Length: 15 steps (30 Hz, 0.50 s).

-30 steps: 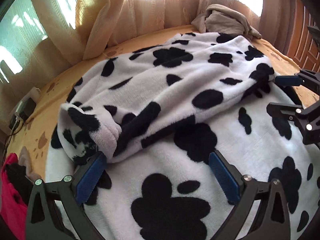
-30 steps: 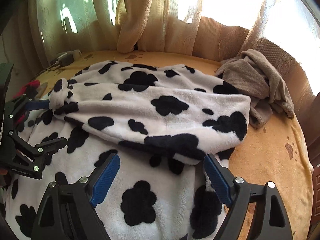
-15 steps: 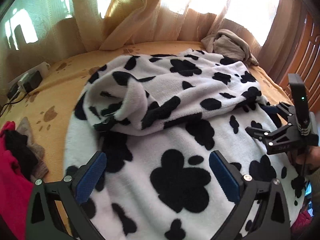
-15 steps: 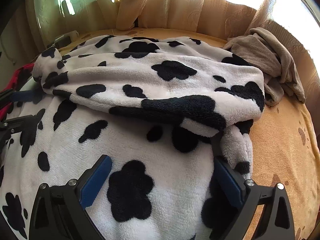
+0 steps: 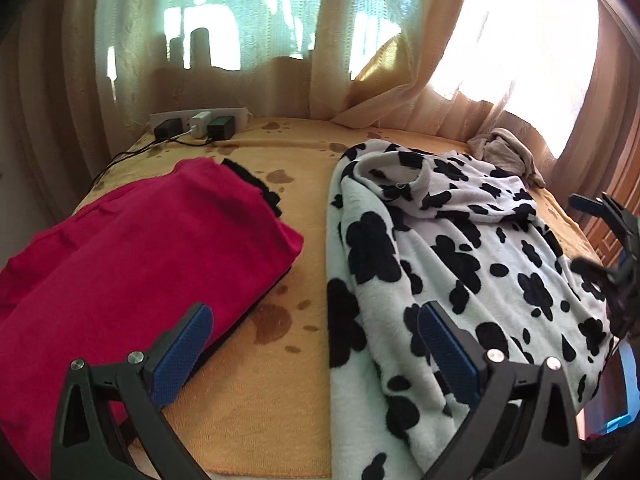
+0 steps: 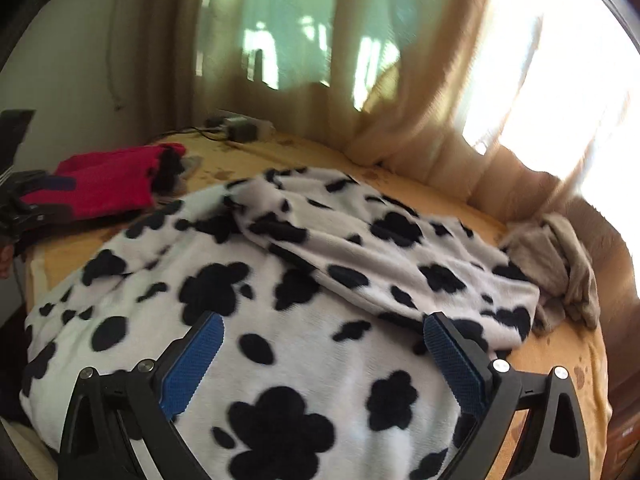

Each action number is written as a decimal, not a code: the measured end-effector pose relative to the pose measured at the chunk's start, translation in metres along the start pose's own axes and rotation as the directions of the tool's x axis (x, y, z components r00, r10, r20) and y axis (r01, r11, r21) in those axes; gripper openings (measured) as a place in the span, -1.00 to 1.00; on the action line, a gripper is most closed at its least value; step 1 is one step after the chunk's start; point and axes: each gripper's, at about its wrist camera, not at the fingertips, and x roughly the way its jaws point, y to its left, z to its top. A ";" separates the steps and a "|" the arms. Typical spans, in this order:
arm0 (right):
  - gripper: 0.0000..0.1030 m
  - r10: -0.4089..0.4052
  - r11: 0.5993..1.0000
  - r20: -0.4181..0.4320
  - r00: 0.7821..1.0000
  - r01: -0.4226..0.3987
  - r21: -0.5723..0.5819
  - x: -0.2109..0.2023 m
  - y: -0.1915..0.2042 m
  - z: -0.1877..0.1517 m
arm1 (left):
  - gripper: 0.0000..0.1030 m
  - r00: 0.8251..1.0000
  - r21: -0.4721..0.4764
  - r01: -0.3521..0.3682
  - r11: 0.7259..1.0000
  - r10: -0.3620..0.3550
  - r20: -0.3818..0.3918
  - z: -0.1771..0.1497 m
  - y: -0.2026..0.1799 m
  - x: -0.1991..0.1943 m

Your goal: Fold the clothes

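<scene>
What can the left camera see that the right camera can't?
Only the left wrist view shows the three chargers clearly, plugged in a row, and the bare yellow bedcover under the open left gripper.

Only the right wrist view shows the open right gripper hanging over the spotted fleece with nothing between its jaws.

Both show the cow-spotted fleece partly folded over itself, the red garment beside it, the beige cloth bunched near the curtains, and each other's gripper at the picture's edge.
</scene>
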 end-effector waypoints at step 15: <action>0.98 0.181 0.464 0.007 0.983 -0.079 -0.882 -0.031 0.249 -0.083 | 1.00 1.000 -0.009 0.008 1.000 -0.008 0.019 -0.071 -0.011 -0.032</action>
